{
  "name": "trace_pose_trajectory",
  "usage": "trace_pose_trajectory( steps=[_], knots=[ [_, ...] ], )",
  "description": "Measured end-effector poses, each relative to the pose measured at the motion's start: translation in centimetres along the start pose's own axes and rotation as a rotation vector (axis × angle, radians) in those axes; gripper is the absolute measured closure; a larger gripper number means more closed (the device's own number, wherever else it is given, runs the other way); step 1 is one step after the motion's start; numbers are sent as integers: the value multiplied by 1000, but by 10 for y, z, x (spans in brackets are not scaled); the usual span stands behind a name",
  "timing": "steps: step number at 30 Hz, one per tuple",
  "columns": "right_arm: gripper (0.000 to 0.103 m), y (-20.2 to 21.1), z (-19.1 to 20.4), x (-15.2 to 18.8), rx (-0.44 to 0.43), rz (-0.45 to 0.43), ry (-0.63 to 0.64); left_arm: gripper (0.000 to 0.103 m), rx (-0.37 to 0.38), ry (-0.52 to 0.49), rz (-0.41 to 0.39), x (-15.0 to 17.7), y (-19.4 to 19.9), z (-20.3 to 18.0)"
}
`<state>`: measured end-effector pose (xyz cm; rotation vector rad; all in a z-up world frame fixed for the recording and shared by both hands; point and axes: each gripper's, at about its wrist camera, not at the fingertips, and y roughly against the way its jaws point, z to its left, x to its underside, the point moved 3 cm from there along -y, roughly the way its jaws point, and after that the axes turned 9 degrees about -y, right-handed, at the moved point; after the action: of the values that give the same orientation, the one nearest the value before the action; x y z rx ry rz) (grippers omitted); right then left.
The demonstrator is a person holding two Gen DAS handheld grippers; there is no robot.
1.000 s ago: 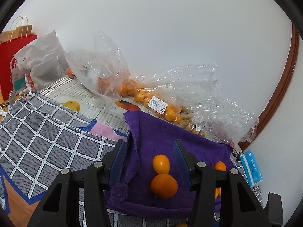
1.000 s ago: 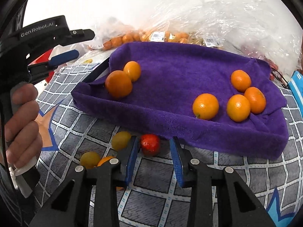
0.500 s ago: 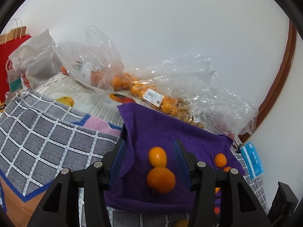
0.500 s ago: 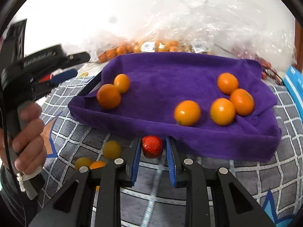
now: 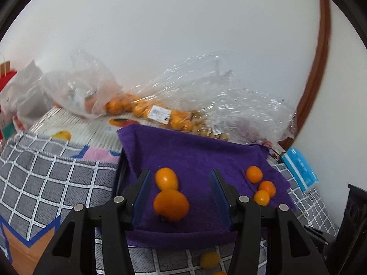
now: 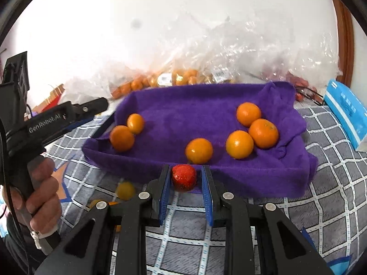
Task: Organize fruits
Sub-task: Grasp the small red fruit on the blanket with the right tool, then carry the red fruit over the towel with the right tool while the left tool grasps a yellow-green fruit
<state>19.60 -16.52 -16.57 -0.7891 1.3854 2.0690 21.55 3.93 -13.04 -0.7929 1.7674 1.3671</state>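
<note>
Only the right wrist view catches the person's hand point(image 6: 40, 190) on the left gripper's handle, and the full count of six oranges on the purple towel point(image 6: 201, 107); the left wrist view instead gives the grocery bags of citrus point(image 5: 146, 111) against the wall and a printed fruit carton point(image 5: 87, 126) beside the towel; the red strawberry point(image 6: 184, 177), glossy and speckled, sits pinched in the right gripper point(image 6: 185, 178), blue pads pressed on both its sides, just at the towel's near edge above the checked cloth point(image 6: 321, 206); the left gripper point(image 5: 180, 184) hangs part-open and empty, its fingers framing two oranges point(image 5: 170, 204) on the towel without touching them; a small yellow fruit point(image 6: 125, 190) lies on the cloth nearby.
</note>
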Motion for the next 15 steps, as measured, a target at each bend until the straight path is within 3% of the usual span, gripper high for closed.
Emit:
trace_pose_trajectory(
  steps=[3,11,15],
  knots=[
    [77,1,0,0,1,-12,-1,53,-20,-32,37,2,8,-5],
    [77,16,-15,-11,31,-96,-80,53,122,-45,219,57,29,-3],
    [77,20,-28,-16,58,-126,-141,53,173,-59,259,77,33,-11]
  ],
)
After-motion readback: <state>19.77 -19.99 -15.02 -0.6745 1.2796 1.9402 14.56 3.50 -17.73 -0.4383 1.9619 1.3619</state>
